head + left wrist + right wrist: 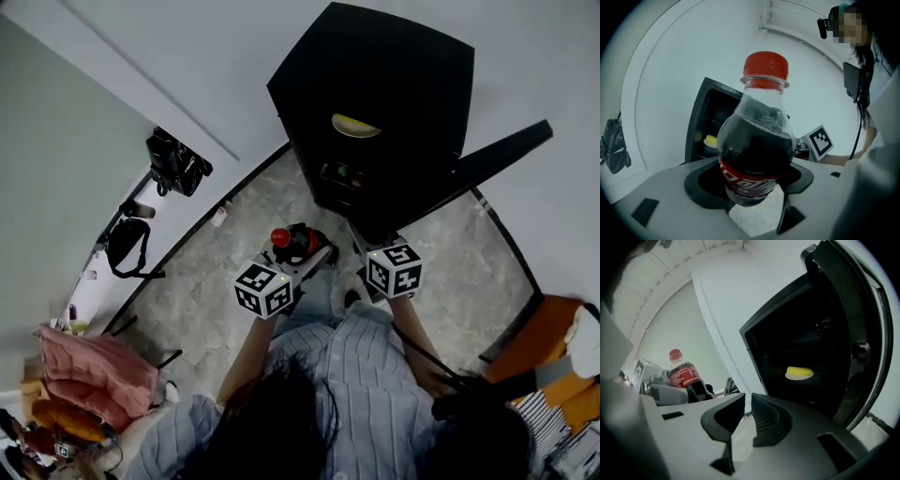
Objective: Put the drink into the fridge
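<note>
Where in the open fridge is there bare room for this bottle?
The shelf looks bare left of the plate holding yellow food, up to the fridge wall; shelves above seem free too, though dark. Only the plate's spot looks taken.

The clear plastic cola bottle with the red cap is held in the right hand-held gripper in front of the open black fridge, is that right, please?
Not quite: the left gripper view shows the clear plastic cola bottle with the red cap clamped in the left hand-held gripper, not the right. The black fridge is indeed open ahead.
</note>
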{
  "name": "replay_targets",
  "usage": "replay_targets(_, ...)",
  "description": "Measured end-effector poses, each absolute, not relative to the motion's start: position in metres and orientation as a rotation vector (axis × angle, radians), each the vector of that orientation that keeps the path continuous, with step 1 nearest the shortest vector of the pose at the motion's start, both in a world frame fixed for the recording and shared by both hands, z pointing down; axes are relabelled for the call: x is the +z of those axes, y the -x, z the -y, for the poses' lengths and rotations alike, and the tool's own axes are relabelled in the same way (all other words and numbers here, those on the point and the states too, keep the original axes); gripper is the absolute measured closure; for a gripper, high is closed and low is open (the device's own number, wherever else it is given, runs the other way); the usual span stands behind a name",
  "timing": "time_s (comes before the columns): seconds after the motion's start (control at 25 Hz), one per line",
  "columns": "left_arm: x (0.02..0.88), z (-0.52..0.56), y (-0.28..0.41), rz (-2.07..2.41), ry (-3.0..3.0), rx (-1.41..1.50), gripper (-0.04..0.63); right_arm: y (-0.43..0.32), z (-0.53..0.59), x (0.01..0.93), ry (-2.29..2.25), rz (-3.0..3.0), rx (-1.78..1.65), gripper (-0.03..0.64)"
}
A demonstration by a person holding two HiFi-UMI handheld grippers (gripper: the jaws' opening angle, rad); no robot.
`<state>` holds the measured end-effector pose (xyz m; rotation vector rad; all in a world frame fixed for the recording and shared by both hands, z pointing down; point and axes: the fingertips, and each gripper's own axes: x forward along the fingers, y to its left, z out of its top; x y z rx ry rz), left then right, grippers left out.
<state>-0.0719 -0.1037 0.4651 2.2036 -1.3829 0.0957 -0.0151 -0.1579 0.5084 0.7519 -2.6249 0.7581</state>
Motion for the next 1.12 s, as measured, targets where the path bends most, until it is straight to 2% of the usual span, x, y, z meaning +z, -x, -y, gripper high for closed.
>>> replay_targets(0.52, 0.507, 0.186, 0.112, 1.184, -2.313, 0.168, 0.277, 0.042, 0.194, 0.535, -0.924, 2.523, 0.767, 0.568)
replay_targets(1.12, 0.568, 0.269, 0.115, 1.006, -2.397, 0.254, 0.278, 0.045, 0.229, 0.565, -1.108, 2.448, 0.779, 0.568)
